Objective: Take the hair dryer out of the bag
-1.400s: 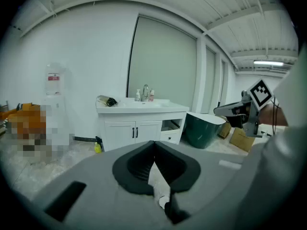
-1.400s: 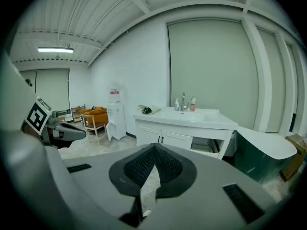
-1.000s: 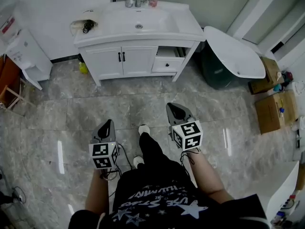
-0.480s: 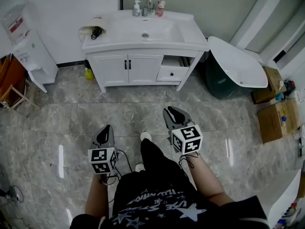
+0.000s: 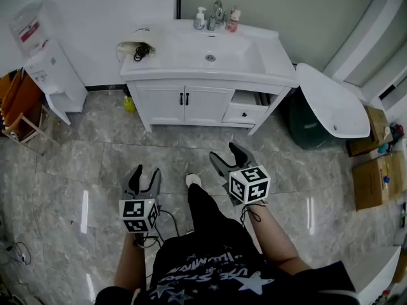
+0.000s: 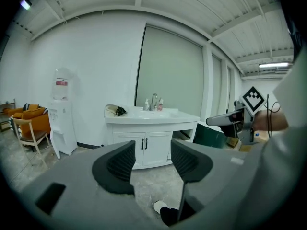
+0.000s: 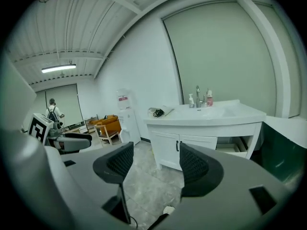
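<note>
Glossy stone-look floor [image 5: 95,164], smooth white vanity [image 5: 162,103]

The bag [image 5: 129,46], with something dark at its mouth, lies on the left end of the white bench [image 5: 184,62]. Well short of it, above the floor [image 5: 82,164], the left tongs [image 5: 145,173] and right tongs [image 5: 224,154] have just been opening, with nothing between them.

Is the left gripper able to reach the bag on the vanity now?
Probably not: bare floor separates the left gripper from the bag; nothing blocks it. Its jaws, just opened, hold nothing.
</note>
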Tool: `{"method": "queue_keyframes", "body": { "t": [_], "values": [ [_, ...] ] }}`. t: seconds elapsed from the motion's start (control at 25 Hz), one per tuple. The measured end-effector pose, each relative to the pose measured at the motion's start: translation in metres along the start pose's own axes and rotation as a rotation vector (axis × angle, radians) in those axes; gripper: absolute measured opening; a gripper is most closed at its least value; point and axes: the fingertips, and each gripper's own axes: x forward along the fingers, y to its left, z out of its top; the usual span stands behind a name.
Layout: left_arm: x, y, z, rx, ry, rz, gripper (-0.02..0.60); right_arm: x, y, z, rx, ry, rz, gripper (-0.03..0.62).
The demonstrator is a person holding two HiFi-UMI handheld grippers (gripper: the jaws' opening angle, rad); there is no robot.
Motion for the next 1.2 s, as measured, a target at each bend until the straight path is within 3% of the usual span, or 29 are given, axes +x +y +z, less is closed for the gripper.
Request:
{"method": "queue_keyframes", "body": {
  "t": [0.16, 0.36, 0.76, 1.2],
  "values": [
    [0.049, 0.027, 0.014, -0.013, 0.012, 0.018, 0.304, 0.058, -0.025, 0.024, 0.020, 0.006, 0.024, 0.295],
    [0.113, 0.067, 0.044, -0.032, 0.010, 0.082, 0.339, 0.133, -0.061, 0.063, 0.021, 0.021, 0.057, 0.296],
    [0.230, 0.137, 0.105, -0.028, 0.023, 0.190, 0.348, 0.276, -0.117, 0.131, 0.033, 0.059, 0.143, 0.296],
    [0.272, 0.212, 0.132, -0.028, 0.038, 0.315, 0.348, 0.377, -0.105, 0.166, 0.042, 0.100, 0.272, 0.284]
  ]
}}
